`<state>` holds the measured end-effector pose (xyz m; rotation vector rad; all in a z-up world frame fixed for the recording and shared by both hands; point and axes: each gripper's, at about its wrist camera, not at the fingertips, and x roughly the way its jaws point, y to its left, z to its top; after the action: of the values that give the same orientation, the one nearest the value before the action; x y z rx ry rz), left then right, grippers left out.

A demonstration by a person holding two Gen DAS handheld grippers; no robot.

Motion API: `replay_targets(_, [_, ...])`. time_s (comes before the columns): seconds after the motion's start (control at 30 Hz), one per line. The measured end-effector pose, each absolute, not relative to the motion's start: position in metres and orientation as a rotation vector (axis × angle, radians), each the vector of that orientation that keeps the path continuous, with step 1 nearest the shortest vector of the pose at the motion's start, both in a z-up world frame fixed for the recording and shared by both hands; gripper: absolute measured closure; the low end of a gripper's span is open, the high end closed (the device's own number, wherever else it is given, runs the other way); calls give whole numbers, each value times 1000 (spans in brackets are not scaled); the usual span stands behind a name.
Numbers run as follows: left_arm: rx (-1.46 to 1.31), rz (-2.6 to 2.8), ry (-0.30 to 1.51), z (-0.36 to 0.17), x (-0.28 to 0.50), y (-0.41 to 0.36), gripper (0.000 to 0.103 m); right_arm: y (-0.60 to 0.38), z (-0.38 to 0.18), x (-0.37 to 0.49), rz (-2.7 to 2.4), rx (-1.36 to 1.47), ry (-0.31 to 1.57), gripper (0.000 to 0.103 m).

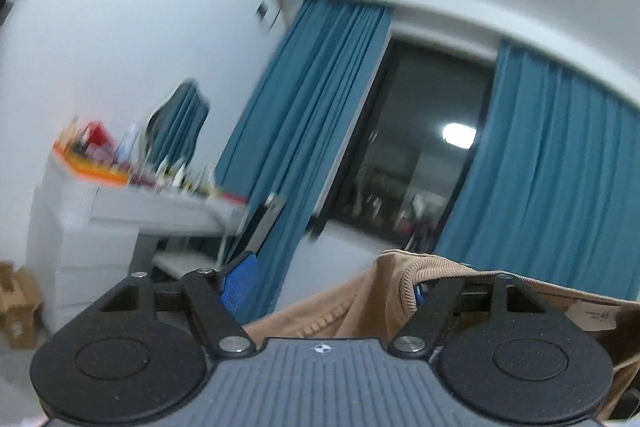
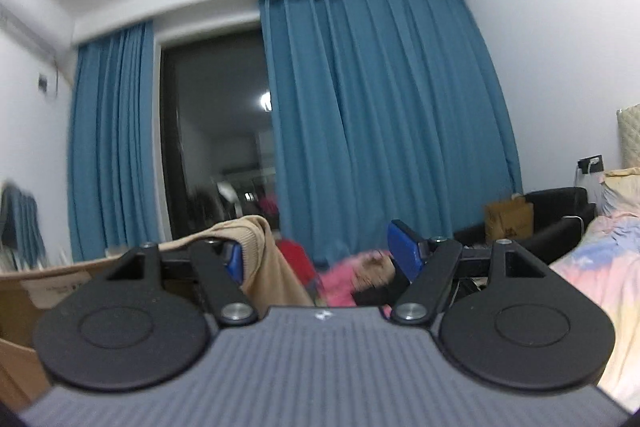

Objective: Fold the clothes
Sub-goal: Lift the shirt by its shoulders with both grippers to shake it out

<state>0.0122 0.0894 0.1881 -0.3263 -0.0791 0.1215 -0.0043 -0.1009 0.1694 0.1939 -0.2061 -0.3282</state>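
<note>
A tan knit garment (image 1: 360, 295) hangs over the right finger of my left gripper (image 1: 332, 275), whose jaws stand wide apart and tilted up toward the window; its ribbed collar (image 1: 416, 279) drapes over that finger. In the right wrist view the same tan garment (image 2: 260, 259) drapes over the left finger of my right gripper (image 2: 320, 255), whose jaws also stand wide apart. Neither gripper pinches the cloth. A blue finger pad (image 2: 404, 251) is bare. A pile of pink and red clothes (image 2: 352, 275) lies beyond the right gripper.
Blue curtains (image 2: 380, 115) flank a dark window (image 2: 216, 131). A white desk (image 1: 132, 203) with clutter stands left. A cardboard box (image 2: 40, 287) sits at the lower left, a black armchair (image 2: 560, 215) and a bed (image 2: 600, 267) at the right.
</note>
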Motion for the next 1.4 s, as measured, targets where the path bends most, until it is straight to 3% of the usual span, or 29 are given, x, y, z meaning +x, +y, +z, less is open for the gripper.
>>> replay_targets(0.4, [-224, -20, -276, 385, -48, 80, 24, -123, 355, -98, -250, 237, -404, 30])
replay_targets(0.67, [-173, -54, -230, 415, -34, 73, 21, -127, 384, -105, -253, 175, -383, 30])
replay_targets(1.0, [-162, -24, -46, 326, 135, 71, 18, -140, 303, 11, -287, 152, -220, 30])
replay_targets(1.17, [-142, 8, 58, 241, 246, 52, 15, -159, 231, 119, -321, 166, -91, 30])
replay_targets(1.4, [-80, 73, 296, 77, 405, 13, 15, -191, 87, 288, -364, 125, 162, 30])
